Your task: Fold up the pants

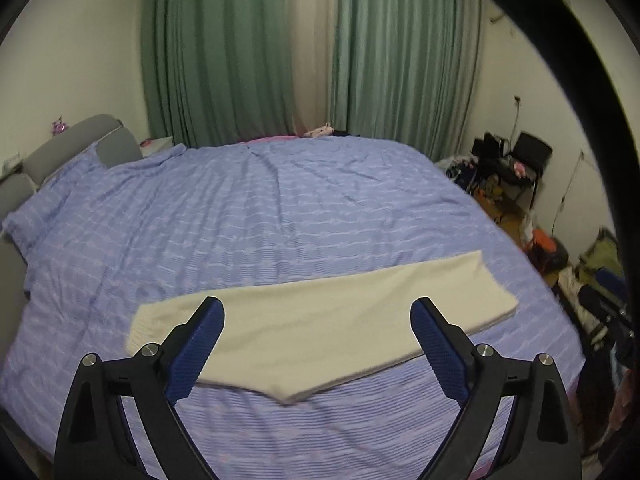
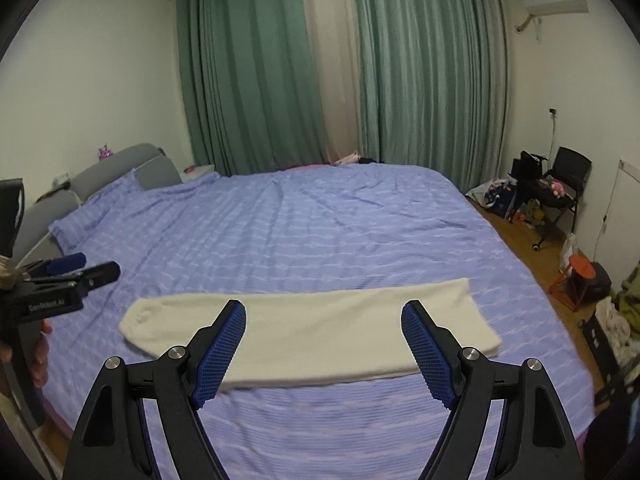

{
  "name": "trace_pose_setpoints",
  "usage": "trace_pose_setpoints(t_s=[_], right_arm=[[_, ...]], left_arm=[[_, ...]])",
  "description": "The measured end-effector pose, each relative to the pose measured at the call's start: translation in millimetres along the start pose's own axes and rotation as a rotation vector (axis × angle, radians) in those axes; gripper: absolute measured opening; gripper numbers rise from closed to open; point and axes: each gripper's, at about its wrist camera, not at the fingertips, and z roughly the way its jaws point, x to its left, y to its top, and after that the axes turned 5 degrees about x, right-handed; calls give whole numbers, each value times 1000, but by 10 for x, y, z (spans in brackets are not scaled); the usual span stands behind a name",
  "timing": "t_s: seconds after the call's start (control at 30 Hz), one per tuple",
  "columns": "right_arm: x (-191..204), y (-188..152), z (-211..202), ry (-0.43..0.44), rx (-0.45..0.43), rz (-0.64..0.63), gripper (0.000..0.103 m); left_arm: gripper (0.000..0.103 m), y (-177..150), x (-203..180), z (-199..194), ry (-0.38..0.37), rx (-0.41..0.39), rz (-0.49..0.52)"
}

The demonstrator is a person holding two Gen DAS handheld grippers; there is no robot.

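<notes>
Left wrist view: left tool (image 1: 317,312) jaws wide apart, nothing between them. Pants (image 1: 320,320) lie as a long cream strip across the bed (image 1: 280,208), near its front edge.

Right wrist view: right tool (image 2: 323,316) also apart, empty; pants (image 2: 312,332) flat.

Risk: the next fold may land skewed if the tools pinch only the top layer.

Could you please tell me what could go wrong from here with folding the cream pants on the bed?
1. Both the left gripper and right gripper hang open above the cream pants, holding nothing; a shallow pinch might catch only the top layer.
2. The blue bedsheet is wrinkled and loose, so jaws could grab it along with the pants.
</notes>
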Motion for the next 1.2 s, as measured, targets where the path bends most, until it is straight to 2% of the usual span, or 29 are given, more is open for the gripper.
trace_pose_setpoints(t_s=[0.1,0.27,0.5,0.63,0.87,1.0,1.2], right_arm=[[-507,-18,28,25,-11,-2,81],[-1328,-20,280,44,57,15,81],[-2201,-122,794,9,102,118,80],[-2545,-255,1243,-24,146,175,80],[-3128,-680,1910,-64,233,289,79],[-3419,-927,2330,-77,308,368,68],[-3692,-1132,2766,-86,372,432,59]], left_arm=[[97,-89,-492,87,8,-27,-32],[97,-177,-1158,322,46,-15,-82],[98,-171,-1894,951,63,23,-41],[98,-219,-2210,1363,63,66,-26],[98,-394,-2625,2175,93,181,7],[98,-482,-2845,2561,114,225,36],[98,-556,-3115,2969,95,290,62]])
